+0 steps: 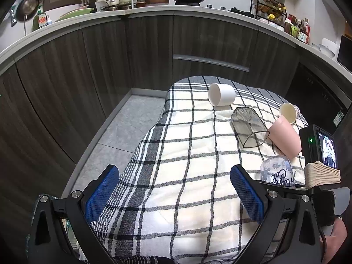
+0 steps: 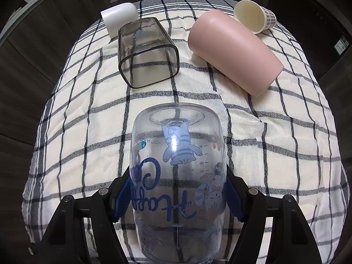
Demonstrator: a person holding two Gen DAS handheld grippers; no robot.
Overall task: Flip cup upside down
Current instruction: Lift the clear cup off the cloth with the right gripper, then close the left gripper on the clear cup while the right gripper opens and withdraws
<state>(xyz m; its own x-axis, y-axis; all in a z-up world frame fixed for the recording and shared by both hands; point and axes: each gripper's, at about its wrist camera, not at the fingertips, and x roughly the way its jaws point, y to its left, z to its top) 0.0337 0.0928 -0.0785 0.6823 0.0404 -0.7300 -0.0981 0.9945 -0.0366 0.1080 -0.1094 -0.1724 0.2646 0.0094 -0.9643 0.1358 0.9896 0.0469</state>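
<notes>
- Hanging at the near left of the plaid cloth [image 1: 180,176], the left gripper [image 1: 173,191] has its blue pads spread wide with only cloth between them; it holds nothing and is best kept out of the way.
- Lying on its side at the far left of the cloth, the white cup [image 2: 120,18] needs no attention in this step.
- Next to it, the smoky square tumbler [image 2: 147,52] lies with its open mouth towards the camera, well ahead of the held cup, so the set-down spot should stay short of it.
- In the middle, the right gripper [image 2: 178,194] is clamped on the clear printed cup [image 2: 178,169], its pads pressing both sides low on the wall; the cup's base points away and the lettering reads inverted, so the flip looks close to done.
- Judging from this, a good finish means lowering it straight until the rim sits flat on the cloth, then opening slowly, since soft folds could tip it.
- To the right, the pink cup [image 2: 235,52] and the paper cup [image 2: 253,17] lie touching; keep clear.
</notes>
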